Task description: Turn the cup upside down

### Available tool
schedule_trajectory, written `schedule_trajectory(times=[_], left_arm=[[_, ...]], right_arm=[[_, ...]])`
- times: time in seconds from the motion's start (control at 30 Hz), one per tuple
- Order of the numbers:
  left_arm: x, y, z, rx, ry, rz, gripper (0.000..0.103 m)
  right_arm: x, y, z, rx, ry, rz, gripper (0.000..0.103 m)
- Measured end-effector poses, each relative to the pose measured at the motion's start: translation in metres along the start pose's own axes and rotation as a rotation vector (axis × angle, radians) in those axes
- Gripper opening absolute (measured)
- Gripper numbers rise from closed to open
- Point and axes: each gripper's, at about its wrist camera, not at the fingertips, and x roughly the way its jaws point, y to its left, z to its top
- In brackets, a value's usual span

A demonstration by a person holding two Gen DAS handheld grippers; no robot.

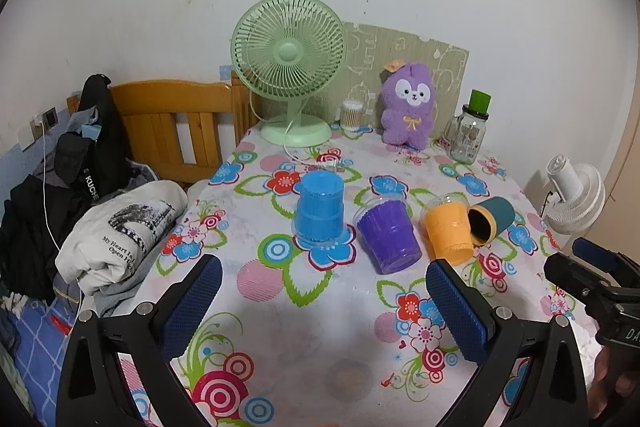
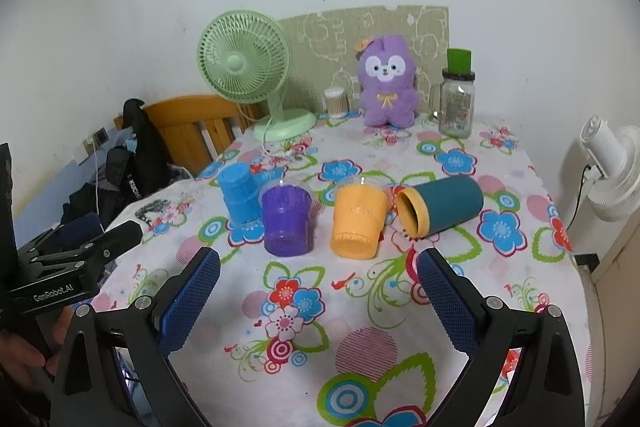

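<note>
Bare flowered tablecloth [image 2: 320, 307] is seen before the teal cylindrical cup [image 2: 444, 207] lying sideways. Left gripper [image 1: 324, 303] and right gripper [image 2: 318, 301] are held wide apart, grasping nothing.

Four cups stand in a row on the flowered cloth, ahead of the open fingers. Farthest left, the blue cup [image 1: 320, 211] is stepped and ribbed, and stands mouth down. Beside it the purple cup [image 1: 390, 239] is also inverted, its ribbed body inside a clear plastic shell. Next, the orange cup [image 1: 448, 231] sits the same way, leaning slightly. Touching it on the right, the teal cup [image 2: 442, 205] lies on its side, its yellow-rimmed dark mouth facing the tool.
</note>
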Motion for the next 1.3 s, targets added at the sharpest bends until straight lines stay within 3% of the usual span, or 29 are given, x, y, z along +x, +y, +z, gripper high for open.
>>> schedule_trajectory(times=[0.3,0.8,1.0,1.3], left_arm=[[0.027,0.001,-0.007,-0.004,0.057,0.004,0.103],[0.092,0.004,-0.016,-0.015,0.183,0.035,0.103],[0.105,0.008,-0.017,-0.02,0.201,0.045,0.103],[0.119,-0.005,-0.017,0.016,0.226,0.02,0.103]], right_arm=[[0.031,-0.019,0.001,0.035,0.053,-0.016,0.1],[0.138,-0.033,0.019,-0.034,0.243,-0.05,0.1],[0.164,-0.038,0.021,-0.018,0.259,-0.035,0.099],[0.186,-0.04,0.02,0.003,0.314,-0.059,0.079]])
